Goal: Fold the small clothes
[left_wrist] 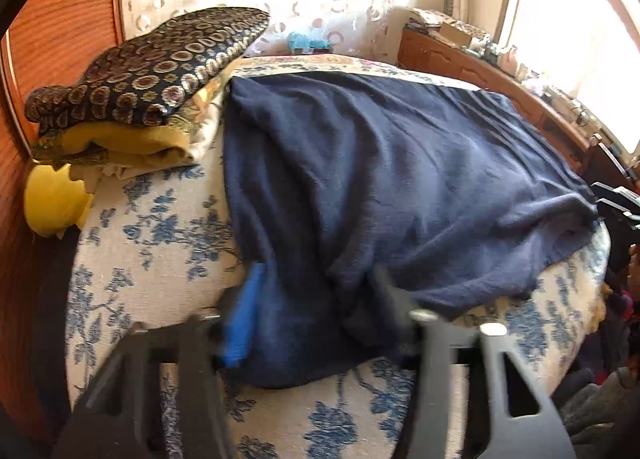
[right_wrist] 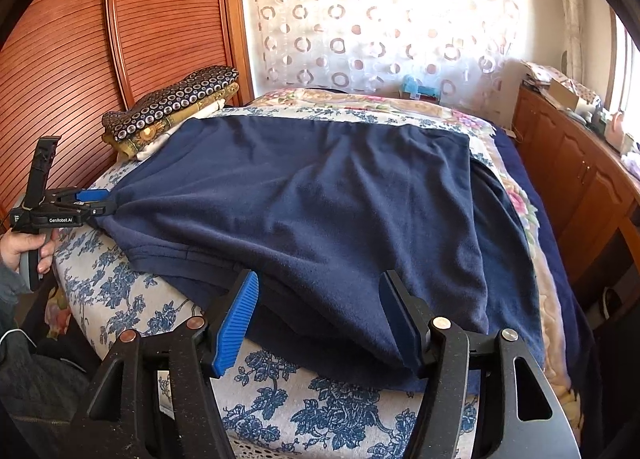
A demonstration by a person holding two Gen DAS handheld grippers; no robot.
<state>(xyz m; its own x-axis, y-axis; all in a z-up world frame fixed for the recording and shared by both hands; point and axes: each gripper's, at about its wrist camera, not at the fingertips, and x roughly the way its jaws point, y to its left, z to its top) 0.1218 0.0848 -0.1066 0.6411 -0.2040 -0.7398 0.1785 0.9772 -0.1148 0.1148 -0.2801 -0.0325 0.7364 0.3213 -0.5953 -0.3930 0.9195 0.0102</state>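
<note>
Left wrist view: the step in hand looks like taking hold of the navy garment (left_wrist: 400,187) by its near edge so a fold can begin. The left gripper (left_wrist: 316,299) has its jaws parted wide, with a bunched corner of the cloth lying between them and against the blue pad (left_wrist: 244,319); they are not clenched on it here. The rest of the garment spreads ahead of the jaws over the floral bedcover (left_wrist: 160,231). The picture is blurred.

Right wrist view: the right gripper (right_wrist: 318,313) stands released, jaws wide apart, the garment's near hem lying between and just ahead of them. Far to the left of these jaws, the left gripper appears pinched around the garment's corner, so its grip is uncertain. Next, I judge, both must close on the hem and lift together.
</note>
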